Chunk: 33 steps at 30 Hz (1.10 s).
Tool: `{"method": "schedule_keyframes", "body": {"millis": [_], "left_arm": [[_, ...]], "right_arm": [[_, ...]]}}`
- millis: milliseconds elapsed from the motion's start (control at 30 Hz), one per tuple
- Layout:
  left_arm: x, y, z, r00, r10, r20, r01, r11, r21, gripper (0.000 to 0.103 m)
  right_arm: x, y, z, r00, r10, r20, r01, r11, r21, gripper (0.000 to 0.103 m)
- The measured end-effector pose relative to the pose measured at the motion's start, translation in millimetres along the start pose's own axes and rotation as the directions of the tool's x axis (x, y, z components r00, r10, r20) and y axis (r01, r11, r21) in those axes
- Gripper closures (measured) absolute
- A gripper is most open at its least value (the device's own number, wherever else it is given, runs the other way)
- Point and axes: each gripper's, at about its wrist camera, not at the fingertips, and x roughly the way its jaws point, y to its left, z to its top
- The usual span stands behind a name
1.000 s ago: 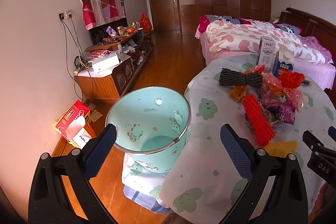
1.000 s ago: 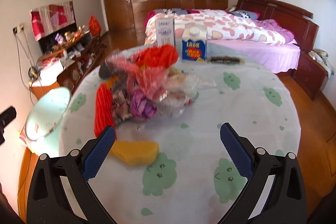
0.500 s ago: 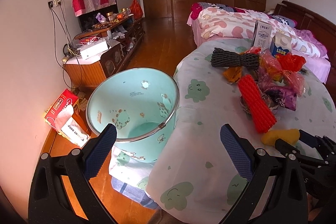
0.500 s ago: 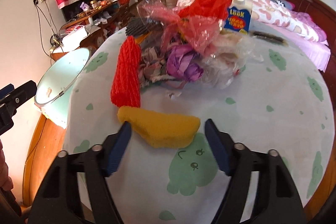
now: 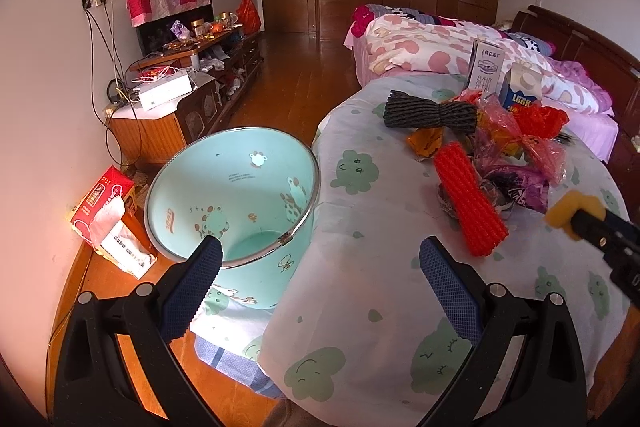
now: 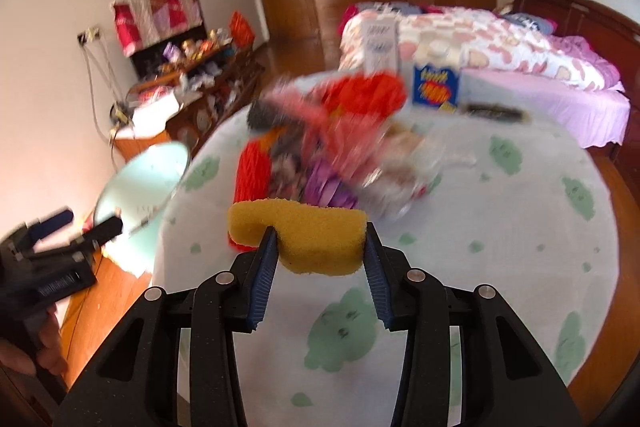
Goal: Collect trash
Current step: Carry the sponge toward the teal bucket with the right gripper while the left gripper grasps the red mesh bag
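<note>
The pick-up step looks complete: the right tongs have just been closing and now clamp the yellow sponge, held low centre in the right wrist view, lifted off the surface. Next, I judge, it must travel left to the mint bin, which sits left of centre in the left wrist view against the surface's edge, then be released over its mouth. The left tongs stand wide apart, holding nothing, angled downward near the bin's rim. The remaining trash pile lies upper right
</note>
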Motion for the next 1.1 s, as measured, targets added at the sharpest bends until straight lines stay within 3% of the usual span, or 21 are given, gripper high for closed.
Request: {"method": "schedule_keyframes", "body": {"millis": [167, 367, 467, 600, 733, 833, 967, 1100], "left_arm": [[13.9, -32.7, 10.6, 0.997, -0.072, 0.005, 0.072, 0.997, 0.030, 0.006], [51.5, -78.3, 16.6, 0.988, -0.141, -0.065, 0.143, 0.989, 0.036, 0.007], [66.5, -92.5, 17.3, 0.983, -0.161, -0.086, 0.164, 0.986, 0.032, 0.013], [82.7, -99.7, 13.4, 0.974, -0.184, -0.132, 0.191, 0.981, 0.040, 0.033], [87.6, -90.5, 10.8, 0.960, -0.235, -0.155, 0.239, 0.971, 0.009, 0.068], [80.9, -84.0, 12.8, 0.960, -0.250, -0.127, 0.253, 0.968, 0.007, 0.079], [69.2, -72.5, 16.9, 0.971, -0.226, -0.072, 0.229, 0.973, 0.027, 0.085], [57.3, -56.6, 21.8, 0.971, -0.234, -0.039, 0.234, 0.972, 0.007, 0.086]], "right_arm": [[-14.2, -19.8, 23.5, 0.988, -0.106, 0.116, 0.100, 0.993, 0.061, 0.059], [-4.7, -45.4, 30.7, 0.979, -0.161, 0.125, 0.143, 0.979, 0.144, 0.059], [-0.8, -53.2, 27.9, 0.980, -0.162, 0.113, 0.143, 0.977, 0.159, 0.058], [1.1, -55.8, 25.2, 0.981, -0.159, 0.109, 0.140, 0.977, 0.163, 0.058], [1.2, -52.1, 23.4, 0.982, -0.156, 0.110, 0.137, 0.977, 0.164, 0.058], [-1.3, -45.2, 23.0, 0.981, -0.157, 0.117, 0.137, 0.977, 0.161, 0.058], [-6.1, -34.8, 25.3, 0.977, -0.159, 0.142, 0.137, 0.979, 0.150, 0.058], [-8.2, -23.7, 27.0, 0.975, -0.163, 0.154, 0.142, 0.980, 0.136, 0.058]]}}
